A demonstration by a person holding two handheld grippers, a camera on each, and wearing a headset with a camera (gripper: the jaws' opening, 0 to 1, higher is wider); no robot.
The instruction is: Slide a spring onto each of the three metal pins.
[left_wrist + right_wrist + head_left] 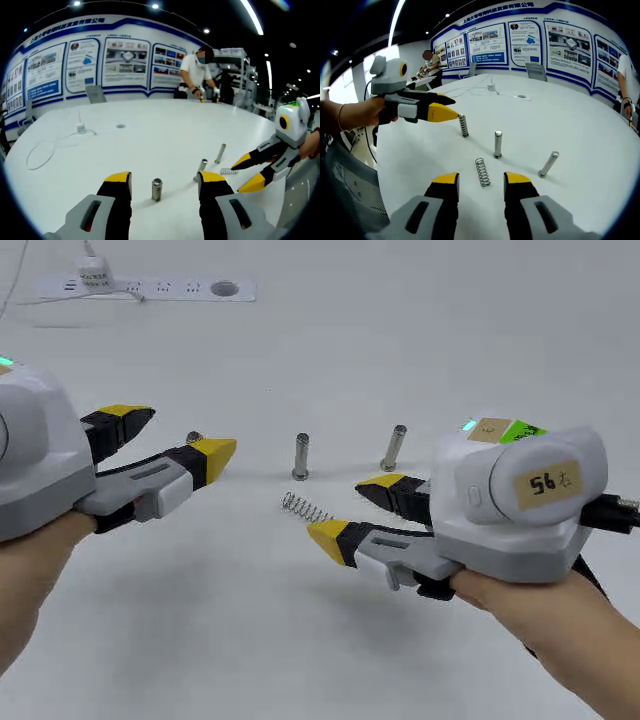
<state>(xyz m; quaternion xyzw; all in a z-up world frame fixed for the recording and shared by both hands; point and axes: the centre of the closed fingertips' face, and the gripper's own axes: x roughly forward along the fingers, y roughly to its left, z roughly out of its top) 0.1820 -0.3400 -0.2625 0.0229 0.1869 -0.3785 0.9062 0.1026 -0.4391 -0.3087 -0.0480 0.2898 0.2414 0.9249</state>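
- Right gripper view showed the right gripper low over the table, its jaws spread wide with nothing between them. I judged it was lined up to close on the loose spring, which lay flat just ahead of the tips.
- Its long axis ran 12 to 6 o'clock in that view, along the jaws' own line, and 10 to 4 o'clock in the head view. It would probably need tipping upright before it could go over a pin.
- At 12 o'clock from it, the middle pin stood bare with its axis vertical. It looked the handiest target.
- At 2 o'clock, the right pin was also bare but leaned, its top pointing toward 1 o'clock. A slanted pin might need straightening first.
- At 11 o'clock, the left pin stood upright, already wrapped in a spring's coils, so one of three looked done.
- Beside that pin the left gripper hovered, jaws wide and empty. In the left gripper view the pin sat just ahead of the gap, perhaps to be steadied.
- Farthest off in the head view, a power strip lay at 11 o'clock, well apart from the work.
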